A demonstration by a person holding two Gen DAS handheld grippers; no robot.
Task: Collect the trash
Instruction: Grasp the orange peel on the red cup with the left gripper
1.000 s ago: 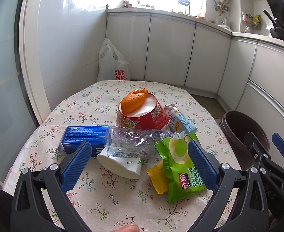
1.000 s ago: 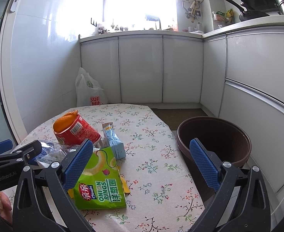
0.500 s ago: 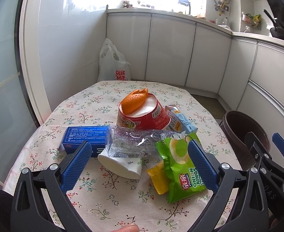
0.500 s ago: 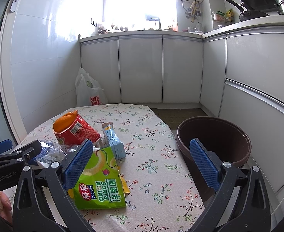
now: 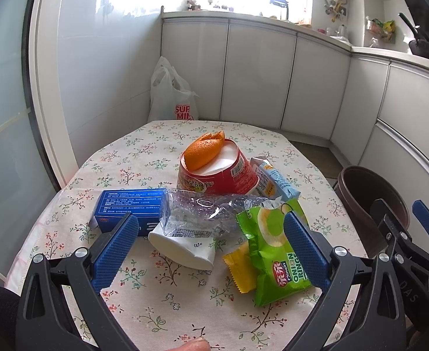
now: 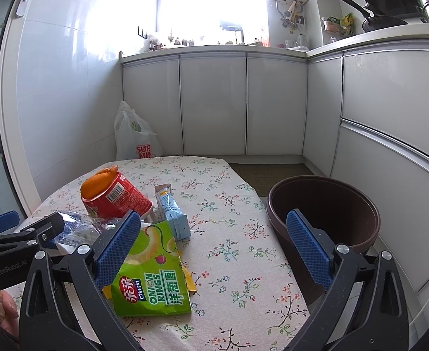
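Trash [image 5: 214,213] lies untouched; left gripper [image 5: 211,245] and right gripper [image 6: 214,248] jaws gape wide, empty.

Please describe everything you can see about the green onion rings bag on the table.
The green onion rings bag is a glossy foil snack packet printed with pale rings, white "ONION RINGS" lettering and a red logo. It looks flattened and crumpled, lying face up on the floral tablecloth. Its far end looks torn. It overlaps a yellow wrapper, and its far end meets the clear crushed plastic bottle. No hand-held gripper touches it.
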